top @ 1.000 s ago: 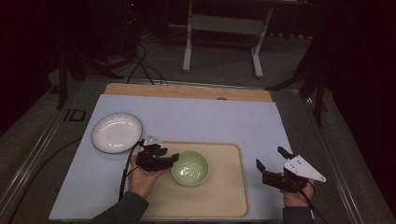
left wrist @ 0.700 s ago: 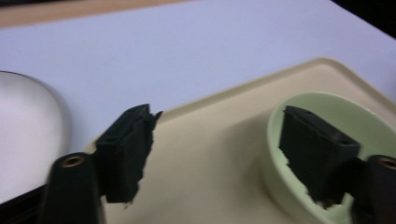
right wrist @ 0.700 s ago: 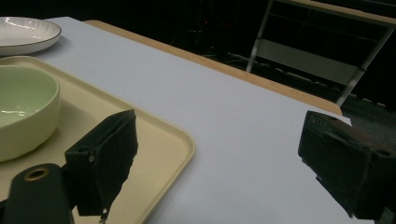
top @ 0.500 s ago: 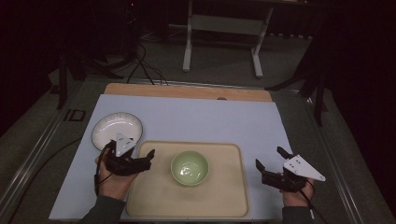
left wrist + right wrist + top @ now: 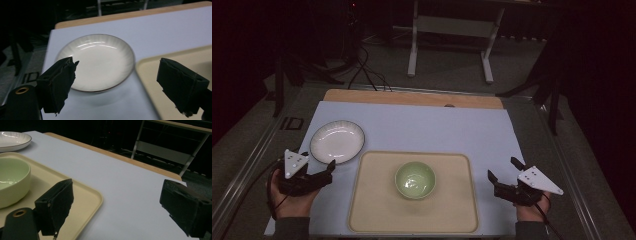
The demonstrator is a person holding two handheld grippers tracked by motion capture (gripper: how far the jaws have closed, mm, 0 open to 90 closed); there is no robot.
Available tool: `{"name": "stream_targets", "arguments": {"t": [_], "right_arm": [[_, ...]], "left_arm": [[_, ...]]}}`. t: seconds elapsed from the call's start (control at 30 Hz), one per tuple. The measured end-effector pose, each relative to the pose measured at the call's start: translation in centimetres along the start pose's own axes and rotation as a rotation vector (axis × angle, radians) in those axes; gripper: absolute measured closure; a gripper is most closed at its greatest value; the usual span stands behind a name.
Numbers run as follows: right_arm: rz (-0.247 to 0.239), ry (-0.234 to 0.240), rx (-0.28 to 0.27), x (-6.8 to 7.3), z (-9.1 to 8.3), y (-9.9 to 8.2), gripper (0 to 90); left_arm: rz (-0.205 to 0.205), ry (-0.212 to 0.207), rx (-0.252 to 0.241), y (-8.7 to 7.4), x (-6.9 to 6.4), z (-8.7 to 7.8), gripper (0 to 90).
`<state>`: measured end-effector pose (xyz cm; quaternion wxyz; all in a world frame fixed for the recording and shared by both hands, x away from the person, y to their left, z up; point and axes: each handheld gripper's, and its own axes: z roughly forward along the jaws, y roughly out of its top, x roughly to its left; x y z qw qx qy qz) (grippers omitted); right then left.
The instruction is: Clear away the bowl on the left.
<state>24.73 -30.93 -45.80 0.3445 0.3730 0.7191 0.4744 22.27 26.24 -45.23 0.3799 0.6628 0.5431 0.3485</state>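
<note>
The green bowl (image 5: 414,180) sits alone in the middle of the beige tray (image 5: 372,215), where it already stood half a second ago. The left gripper (image 5: 319,172), beside the bowl a second ago, has drawn back off the tray's left edge, and now hovers just below the white plate (image 5: 337,141) with jaws spread wide and empty. The right gripper (image 5: 502,175) has stayed right of the tray over the pale mat (image 5: 437,130), jaws likewise apart.

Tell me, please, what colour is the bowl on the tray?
The bowl is pale green, clearest in the high view.
</note>
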Motion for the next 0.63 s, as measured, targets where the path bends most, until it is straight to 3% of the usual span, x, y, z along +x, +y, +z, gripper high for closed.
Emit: {"name": "stream_targets", "arguments": {"t": [0.3, 0.63], "right_arm": [[0.011, -0.014, 0.003, -0.4, 0.0, -0.1, 11.4], [0.02, -0.024, 0.008, -0.6, 0.0, -0.3, 11.4]], "left_arm": [[-0.065, 0.062, 0.01, -0.8, 2.5, 0.4, 15.3], [-0.122, 0.082, 0.003, -1.3, 4.1, 0.2, 15.3]]}}
